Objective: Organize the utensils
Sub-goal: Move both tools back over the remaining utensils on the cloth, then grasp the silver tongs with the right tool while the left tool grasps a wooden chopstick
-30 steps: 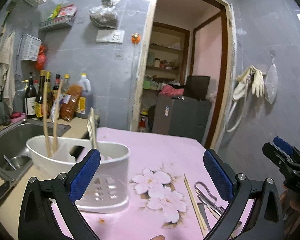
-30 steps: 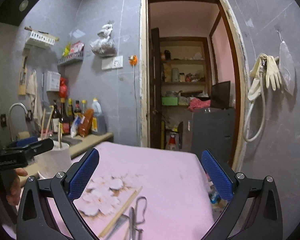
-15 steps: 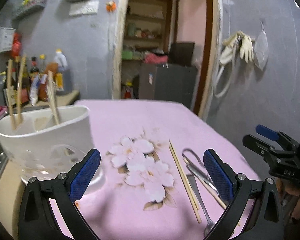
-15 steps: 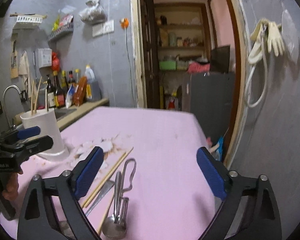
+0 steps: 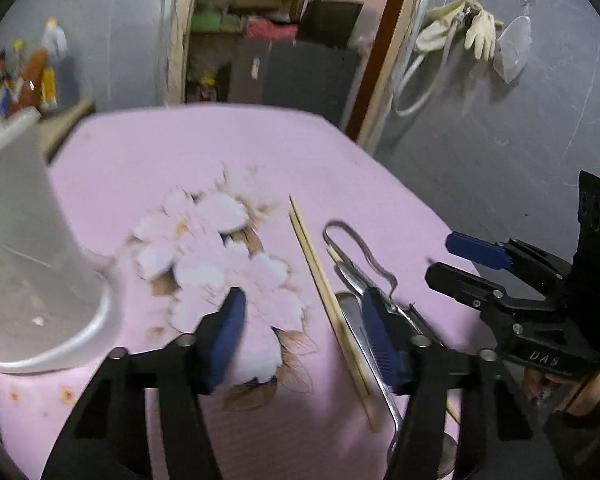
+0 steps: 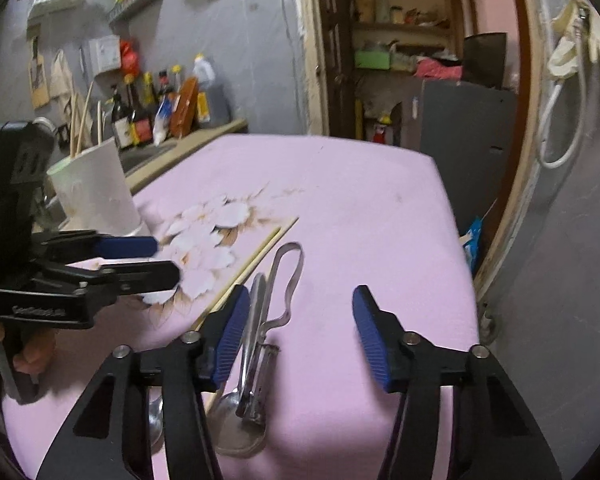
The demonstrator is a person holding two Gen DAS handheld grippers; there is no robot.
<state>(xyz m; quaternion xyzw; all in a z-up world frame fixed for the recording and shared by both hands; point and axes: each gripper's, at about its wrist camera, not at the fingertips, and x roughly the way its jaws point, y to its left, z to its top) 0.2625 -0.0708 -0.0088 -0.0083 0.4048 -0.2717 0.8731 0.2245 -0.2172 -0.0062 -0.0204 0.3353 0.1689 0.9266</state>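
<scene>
A pair of wooden chopsticks (image 5: 324,292) lies on the pink flowered tablecloth (image 5: 220,152), beside a metal peeler (image 5: 360,256) and metal spoons (image 6: 236,424). The chopsticks (image 6: 256,256) and peeler (image 6: 284,280) also show in the right wrist view. A white utensil holder (image 5: 28,264) stands at the left, with chopsticks in it (image 6: 80,120). My left gripper (image 5: 304,336) is open, low over the tablecloth beside the chopsticks. My right gripper (image 6: 298,332) is open, just above the peeler and spoons.
A sink counter with sauce bottles (image 6: 160,112) lies left of the table. A doorway with shelves (image 6: 400,40) is behind it. A grey wall with a hose and gloves (image 6: 572,60) borders the table's right edge.
Both grippers have tilted down and dropped toward the table. Their fingers have narrowed somewhat. The left gripper moved right, away from the holder, toward the chopsticks.
</scene>
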